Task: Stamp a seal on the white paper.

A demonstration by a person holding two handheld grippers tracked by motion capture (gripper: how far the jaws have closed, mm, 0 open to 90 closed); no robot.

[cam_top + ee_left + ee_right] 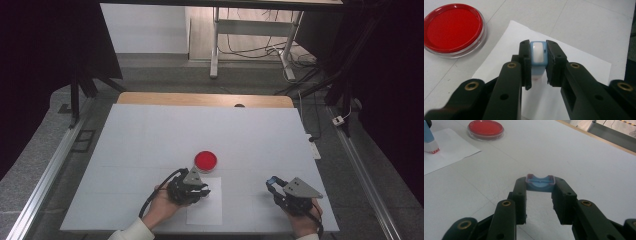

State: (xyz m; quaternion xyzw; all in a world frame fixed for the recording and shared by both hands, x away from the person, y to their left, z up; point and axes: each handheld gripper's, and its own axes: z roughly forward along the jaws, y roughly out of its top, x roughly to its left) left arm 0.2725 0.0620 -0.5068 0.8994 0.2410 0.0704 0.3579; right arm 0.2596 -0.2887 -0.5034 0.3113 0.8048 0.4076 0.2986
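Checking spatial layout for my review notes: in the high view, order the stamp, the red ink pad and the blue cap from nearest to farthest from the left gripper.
1. Stamp: held in the left gripper, over the paper sheet.
2. Red ink pad: just beyond, on the table.
3. Blue cap: far right, in the right gripper.

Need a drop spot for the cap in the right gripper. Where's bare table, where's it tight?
Free: the table beyond the red ink pad to the far edge, and the strip between the paper sheet and the right gripper holding the blue cap. Tight: the left gripper presses the blue stamp on the sheet beside the pad.
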